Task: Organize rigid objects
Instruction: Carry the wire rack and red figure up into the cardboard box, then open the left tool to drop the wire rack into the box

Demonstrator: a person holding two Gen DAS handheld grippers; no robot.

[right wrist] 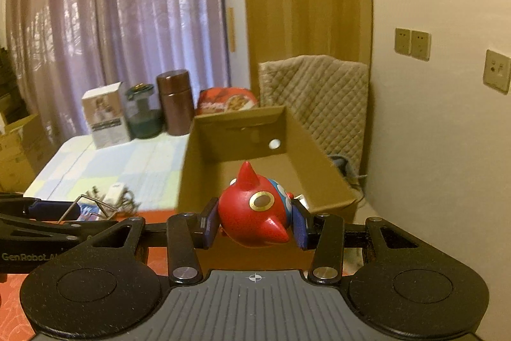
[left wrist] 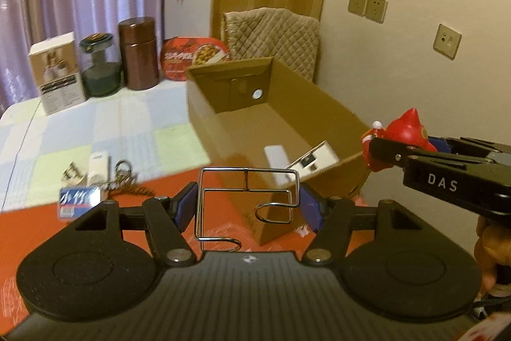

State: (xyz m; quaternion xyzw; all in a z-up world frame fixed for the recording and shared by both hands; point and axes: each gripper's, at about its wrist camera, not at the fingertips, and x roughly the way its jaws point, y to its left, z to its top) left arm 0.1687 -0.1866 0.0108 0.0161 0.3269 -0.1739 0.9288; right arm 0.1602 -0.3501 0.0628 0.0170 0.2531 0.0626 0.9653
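Observation:
My left gripper [left wrist: 247, 205] is shut on a bent chrome wire rack [left wrist: 246, 200], its blue pads pressing the rack's two sides, held above the red cloth just short of the open cardboard box [left wrist: 287, 117]. My right gripper [right wrist: 254, 221] is shut on a red spiky toy figure [right wrist: 255, 213]; in the left wrist view that right gripper [left wrist: 380, 149] and the toy figure [left wrist: 405, 130] hover at the box's right rim. Two white boxed items [left wrist: 300, 160] lie inside the box.
On the checked tablecloth [left wrist: 95, 123] lie a small white bottle [left wrist: 97, 166], metal rings and a blue packet [left wrist: 78, 200]. At the back stand a white carton [left wrist: 57, 72], a green jar [left wrist: 100, 66], a brown canister [left wrist: 139, 53] and a red tin [left wrist: 194, 56]. A quilted chair [left wrist: 274, 34] is behind the box.

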